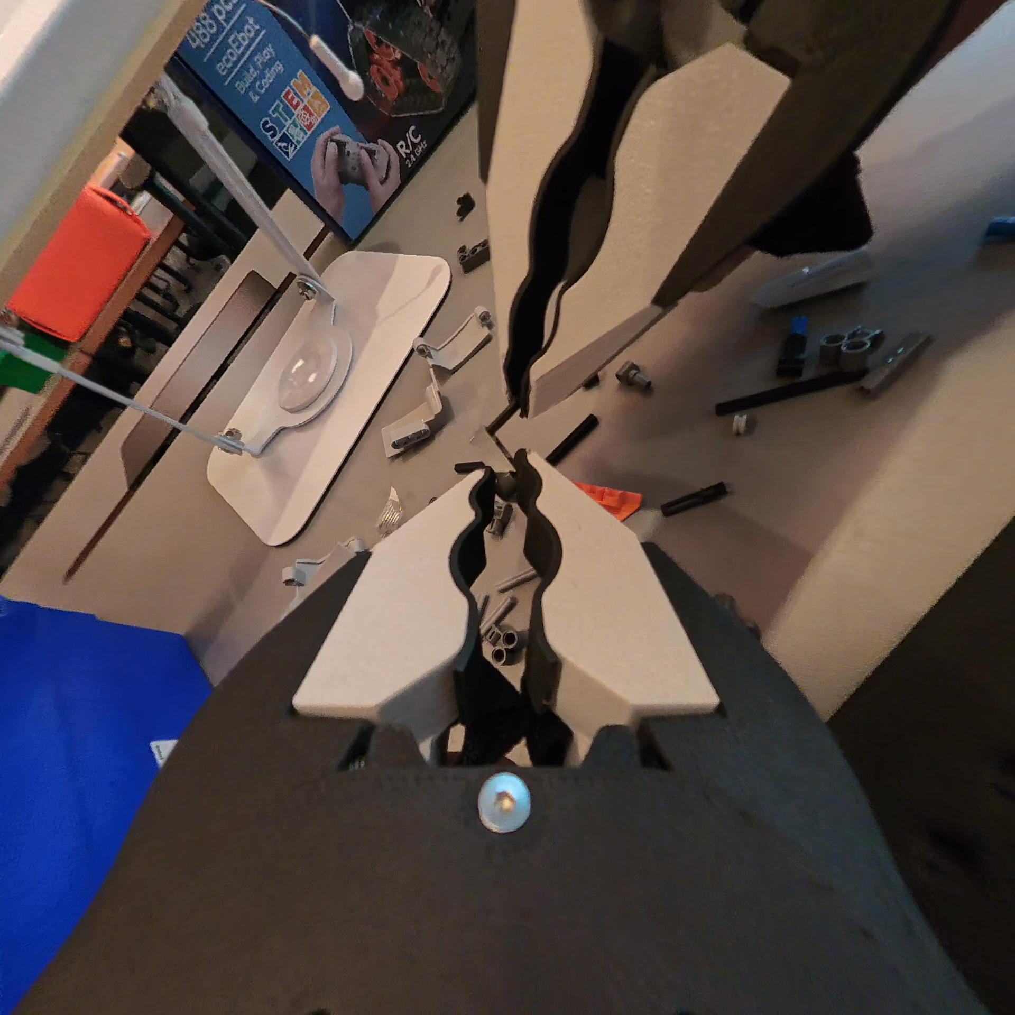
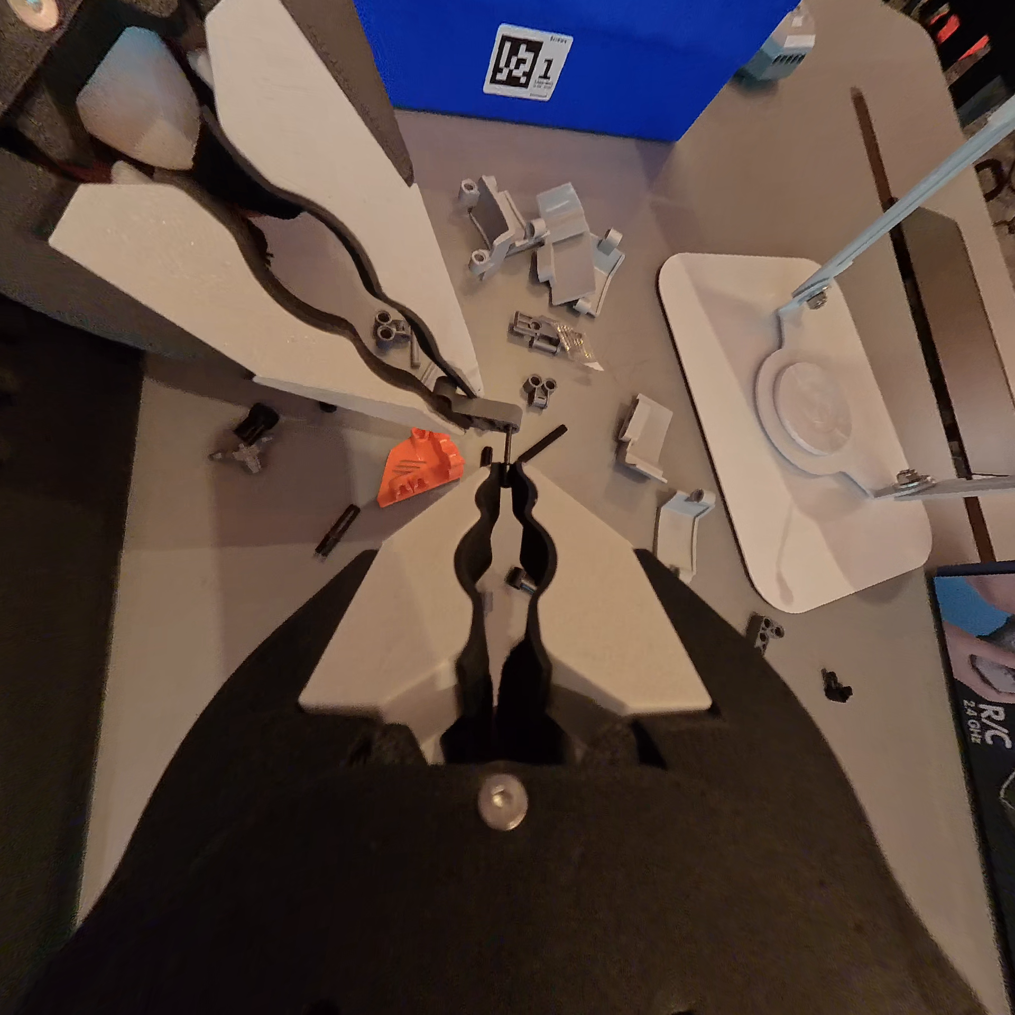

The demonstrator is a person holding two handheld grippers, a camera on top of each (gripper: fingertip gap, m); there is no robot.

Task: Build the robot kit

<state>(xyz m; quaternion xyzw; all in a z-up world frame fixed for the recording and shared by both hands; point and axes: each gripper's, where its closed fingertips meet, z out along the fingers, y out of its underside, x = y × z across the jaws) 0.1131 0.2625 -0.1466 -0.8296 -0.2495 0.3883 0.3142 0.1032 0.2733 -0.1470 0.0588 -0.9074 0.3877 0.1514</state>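
left hand-held gripper (image 2: 483,409) clamped on grey beam (image 2: 489,411) | right hand-held gripper (image 2: 506,467) pinching black pin (image 2: 508,447) at 12 o'clock (tiny, stiff, light; slips easily) | orange piece (image 2: 420,467) at 10 on counter (image 2: 631,714)

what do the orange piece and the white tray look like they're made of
Orange piece: likely moulded plastic, glossy, with crisp ribs and a saturated, even colour. White tray: smooth and matte with rounded corners and a raised rim; plastic or coated board, the look leaves it open.
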